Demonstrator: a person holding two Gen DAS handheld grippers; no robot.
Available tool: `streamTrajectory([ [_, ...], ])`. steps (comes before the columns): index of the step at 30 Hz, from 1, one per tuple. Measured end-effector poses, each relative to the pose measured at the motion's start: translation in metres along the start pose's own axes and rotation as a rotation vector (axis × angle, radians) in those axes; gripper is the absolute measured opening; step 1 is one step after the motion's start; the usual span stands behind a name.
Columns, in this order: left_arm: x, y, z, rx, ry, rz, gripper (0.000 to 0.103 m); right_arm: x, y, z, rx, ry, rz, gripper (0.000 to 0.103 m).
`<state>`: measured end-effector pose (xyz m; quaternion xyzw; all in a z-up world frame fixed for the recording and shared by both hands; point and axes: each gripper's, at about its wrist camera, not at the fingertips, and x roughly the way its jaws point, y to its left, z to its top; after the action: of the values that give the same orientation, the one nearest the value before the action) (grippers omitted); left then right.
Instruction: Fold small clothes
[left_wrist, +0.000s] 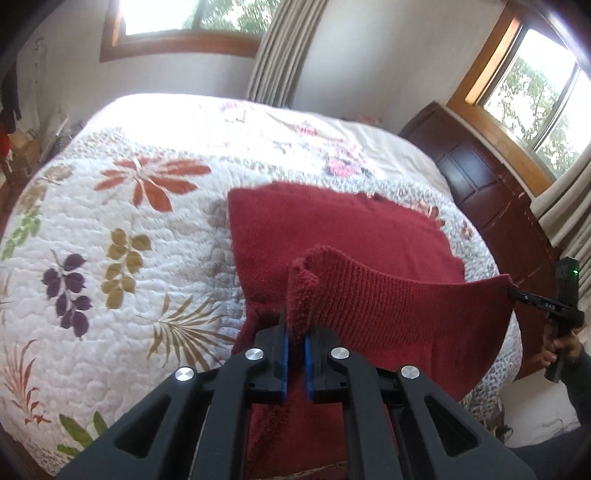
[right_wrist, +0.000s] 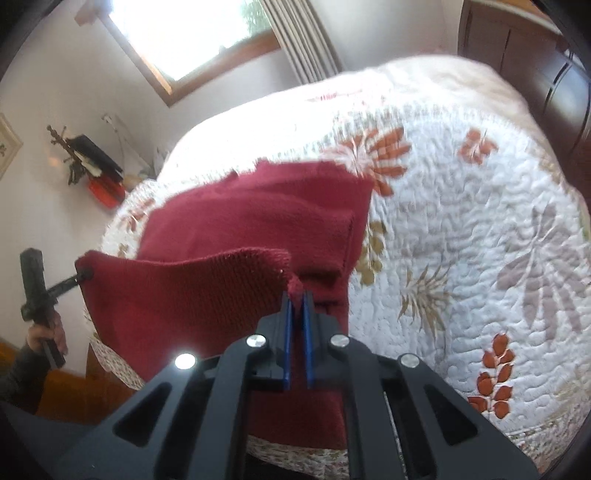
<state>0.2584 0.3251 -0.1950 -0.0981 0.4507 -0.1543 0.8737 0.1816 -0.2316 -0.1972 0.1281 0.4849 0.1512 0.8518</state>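
Both tongs, left gripper (left_wrist: 295, 338) and right gripper (right_wrist: 296, 308), pinch the hem corners of the soft, limp red knit sweater (left_wrist: 351, 236); corners hold best.

Window (left_wrist: 184, 14) daylight, overexposed quilt (left_wrist: 166, 114), fisheye bending

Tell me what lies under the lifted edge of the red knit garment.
Under the lifted hem, held by the left hand-held gripper and right hand-held gripper, lies the rest of the red knit garment, spread on the floral quilt. The quilt beneath it is covered.
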Motion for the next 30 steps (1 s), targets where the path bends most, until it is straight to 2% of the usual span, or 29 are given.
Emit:
streamTrajectory([
  [4,-0.029,-0.006,0.014,-0.017,-0.081,-0.014,0.006,-0.032,0.015,0.021,-0.021,-0.08,0.002,0.004],
  [9,-0.062,-0.019,0.062,0.015,-0.18,-0.063,0.006,-0.055,0.027,0.059,-0.046,-0.159,0.024,0.004],
  [12,-0.067,-0.025,0.09,0.05,-0.214,-0.082,0.006,-0.055,0.027,0.083,-0.059,-0.178,0.038,0.004],
  [15,-0.053,-0.026,0.116,0.072,-0.219,-0.091,0.006,-0.044,0.025,0.104,-0.078,-0.172,0.031,0.004],
  [18,-0.024,-0.017,0.138,0.044,-0.185,-0.111,0.006,-0.022,0.018,0.127,-0.095,-0.137,0.016,0.004],
  [25,0.059,0.014,0.176,-0.042,-0.046,-0.141,0.006,0.054,-0.012,0.178,-0.069,-0.025,-0.011,0.004],
  [30,0.107,0.05,0.194,-0.181,0.038,-0.17,0.006,0.092,-0.032,0.201,-0.012,0.021,-0.017,0.004],
])
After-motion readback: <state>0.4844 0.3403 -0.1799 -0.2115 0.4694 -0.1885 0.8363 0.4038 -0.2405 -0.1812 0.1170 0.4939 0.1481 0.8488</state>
